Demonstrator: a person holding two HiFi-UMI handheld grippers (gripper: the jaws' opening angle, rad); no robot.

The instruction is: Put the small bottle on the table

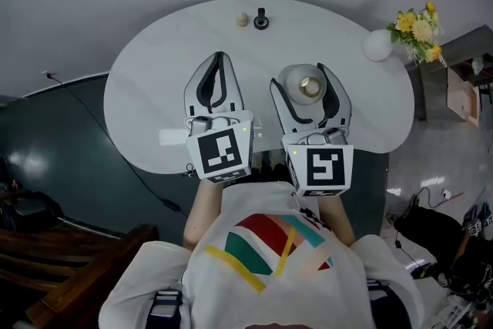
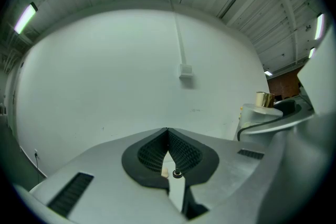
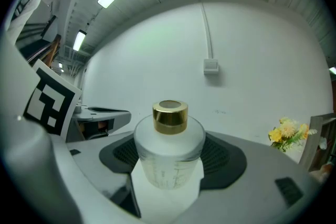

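Head view, surroundings: we see a beige knob (image 1: 242, 19) and a black knob (image 1: 261, 19) at the table's (image 1: 154, 88) far edge, and a vase (image 1: 377, 45) with yellow flowers (image 1: 417, 28) at its right edge.
Head view, pose: left gripper (image 1: 220, 56) and right gripper (image 1: 300, 77) lie side by side over the near edge.
Left gripper view: our jaws meet at the tips, with nothing between them.
Right gripper view: our jaws clamp the upright small bottle (image 3: 169, 149).

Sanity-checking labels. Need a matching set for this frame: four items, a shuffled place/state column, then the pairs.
1. small bottle
2. left gripper
3. yellow flowers
4. small black object

A. far edge of the table
B. jaws together, nothing held
C. between the jaws of the right gripper
D. right end of the table

Pairs: 1-C, 2-B, 3-D, 4-A
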